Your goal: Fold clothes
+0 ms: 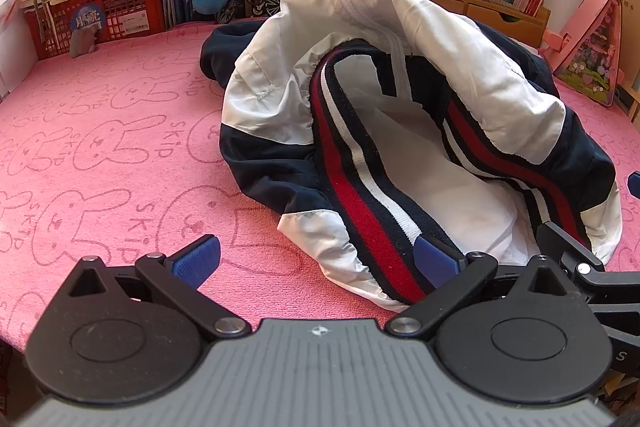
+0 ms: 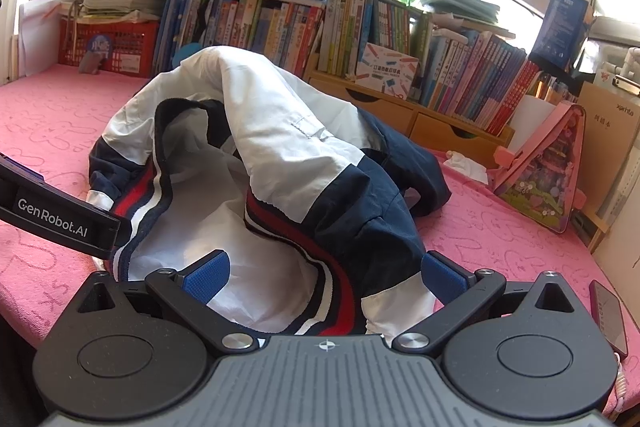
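- Two grippers were at the near edge of a pink towel, which was printed with rabbit outlines and covered the work surface.
- One garment, a navy and white jacket with a red, white and navy striped hem band, lay heaped on the towel, its hem mouth gaping toward both cameras and the white lining visible inside.
- Left gripper: jaws spread wide. Its left pad sat over bare towel; its right pad was at the striped band. Nothing was clamped between them.
- Right gripper: jaws likewise spread wide, with the hem band and lining lying between the pads. Whether either pad touched the cloth could not be told; no grip was evident.
- In the right wrist view, the body of the left gripper entered from the left, close against the hem.
- Behind the jacket: rows of books, a red crate and a pink case.
- A phone lay on the towel to the right of the right gripper.
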Demonstrator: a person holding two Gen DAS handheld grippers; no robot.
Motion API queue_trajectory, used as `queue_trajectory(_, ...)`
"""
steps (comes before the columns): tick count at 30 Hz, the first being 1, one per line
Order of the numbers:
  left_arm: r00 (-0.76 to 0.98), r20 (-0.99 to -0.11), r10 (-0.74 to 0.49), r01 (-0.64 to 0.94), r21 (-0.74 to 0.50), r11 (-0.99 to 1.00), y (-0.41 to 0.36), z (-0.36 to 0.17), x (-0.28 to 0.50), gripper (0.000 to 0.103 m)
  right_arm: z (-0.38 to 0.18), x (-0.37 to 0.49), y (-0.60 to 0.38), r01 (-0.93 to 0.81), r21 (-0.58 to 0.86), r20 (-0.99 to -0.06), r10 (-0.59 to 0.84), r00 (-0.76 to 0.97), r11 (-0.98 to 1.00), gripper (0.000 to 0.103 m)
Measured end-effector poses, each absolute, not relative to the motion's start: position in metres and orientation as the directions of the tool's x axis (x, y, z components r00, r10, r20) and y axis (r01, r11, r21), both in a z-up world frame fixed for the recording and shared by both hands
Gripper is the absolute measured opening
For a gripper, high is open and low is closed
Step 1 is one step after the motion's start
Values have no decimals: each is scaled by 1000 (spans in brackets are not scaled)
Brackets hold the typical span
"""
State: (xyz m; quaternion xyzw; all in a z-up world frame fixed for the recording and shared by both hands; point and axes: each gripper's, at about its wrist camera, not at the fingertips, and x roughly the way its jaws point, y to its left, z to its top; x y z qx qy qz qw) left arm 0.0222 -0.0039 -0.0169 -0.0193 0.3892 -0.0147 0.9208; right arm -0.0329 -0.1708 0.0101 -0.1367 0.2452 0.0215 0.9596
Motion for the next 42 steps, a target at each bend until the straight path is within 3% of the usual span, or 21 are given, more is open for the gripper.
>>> queue_trajectory(20, 693, -720, -42, 4, -54, 999, -3, -19, 23, 103, 9, -29, -168, -117, -280, -473, -31, 881, 953, 103)
queue_trajectory(29, 692, -721, -35, -3, -51, 999, -2, -20, 23, 103, 12, 16, -163, -91, -343, -426, -69, 902, 935, 103)
queue_trajectory(33, 692, -722, -28, -6, -45, 999, -1, -21, 24, 103, 18, 38, -162, -132, -320, -441, -24, 897, 938, 102)
queue_trajectory(42, 732, -678, 58, -17, 66, 998, 1, -18, 67, 103, 53, 87, -232, 96, -209, -389, -173, 905, 973, 99)
